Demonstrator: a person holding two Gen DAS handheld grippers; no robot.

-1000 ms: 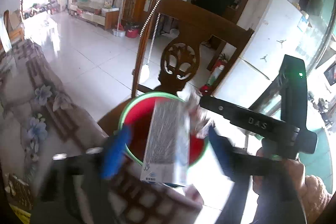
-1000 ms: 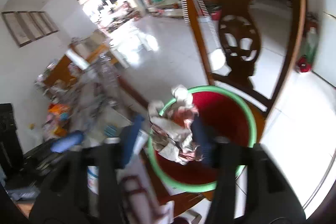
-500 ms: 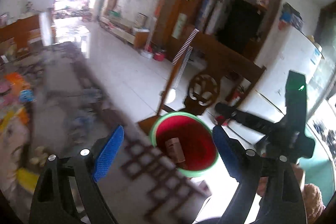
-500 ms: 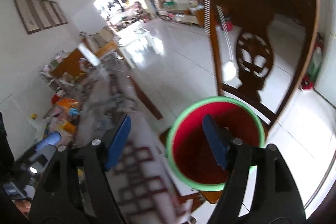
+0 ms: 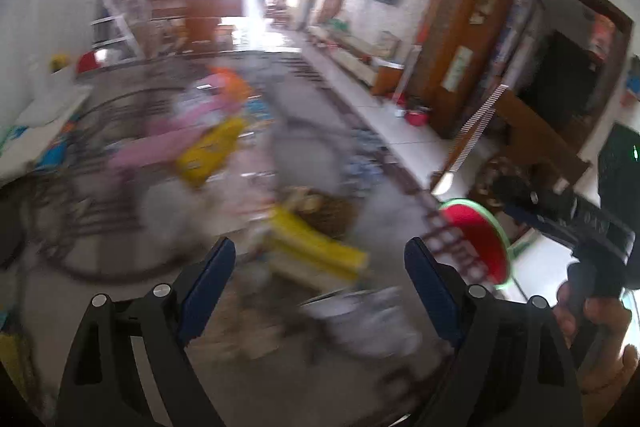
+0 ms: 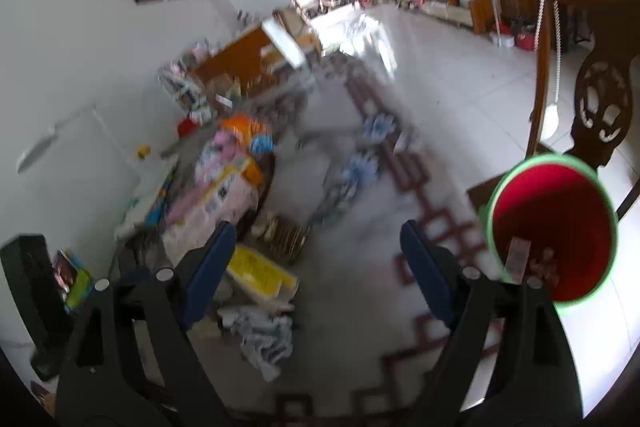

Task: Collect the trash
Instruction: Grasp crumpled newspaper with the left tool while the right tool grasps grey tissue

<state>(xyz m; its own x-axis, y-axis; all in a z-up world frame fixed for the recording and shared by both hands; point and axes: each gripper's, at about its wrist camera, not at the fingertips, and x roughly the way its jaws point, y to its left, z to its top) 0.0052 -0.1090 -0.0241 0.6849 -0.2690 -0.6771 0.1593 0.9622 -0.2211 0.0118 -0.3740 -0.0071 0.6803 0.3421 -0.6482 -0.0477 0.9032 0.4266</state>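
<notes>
Waiting on the patterned bench is more trash: a crumpled pale wad of paper or cloth lies near the right claw, with a yellow box just beyond it and a woven basket behind that. The wad looks light, soft and easily squashed, so a pinch across its bunched middle should hold it; thin loose edges would likely slip or tear. The yellow box appears to be light cardboard, stiffer, best taken across its narrow sides. The red bucket with the green rim stands off the bench's far corner in front of a carved wooden chair, and small scraps already lie at its bottom.

The right claw is spread wide and holds nothing, its blue pads apart over the bench. The left claw is likewise spread wide and empty, hovering above the blurred yellow box, with the bucket to its right. Motion blur hides the finer detail of the clutter farther back.
</notes>
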